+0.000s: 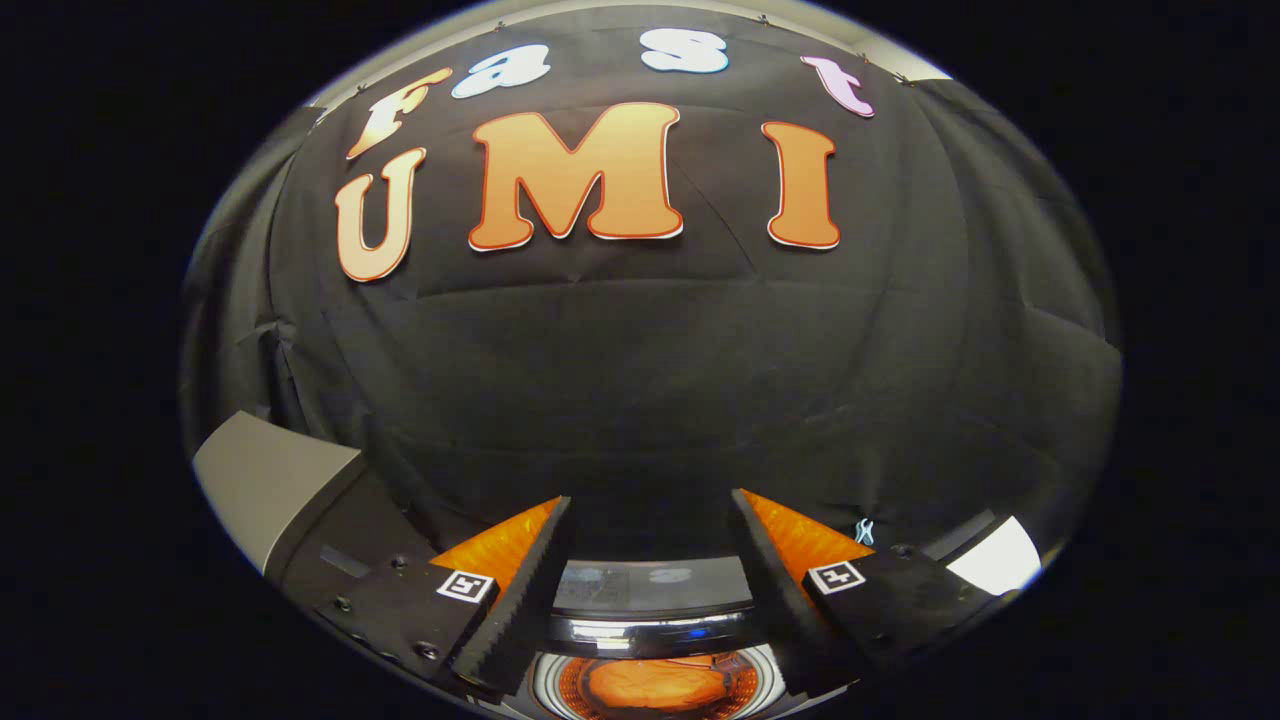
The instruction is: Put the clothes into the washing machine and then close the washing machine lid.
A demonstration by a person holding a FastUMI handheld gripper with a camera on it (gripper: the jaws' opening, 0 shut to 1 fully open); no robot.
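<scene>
So here we've got the gripper (650,510) hanging in the air with its two fingers (525,590) spread wide apart, nothing pinched between them, just the booth's black cloth wall (650,380) filling the space ahead. Down low between the fingers, close in toward their base, we can see the washing machine (650,610): a glossy dark rim with a bright reflection running across it, and a paler panel just beyond that rim. Nearer still, below the rim, there's the round opening of the drum (560,685) with a light ring around it, and the clothes (655,685) sit inside it as an orange bundle, pretty much centred between the two fingers. We can't really make out what kind of garment it is, it's just a soft orange lump from here. Off beyond the left finger there's a grey slanted panel (265,480), could be the lid or part of the booth, we honestly can't tell.
</scene>
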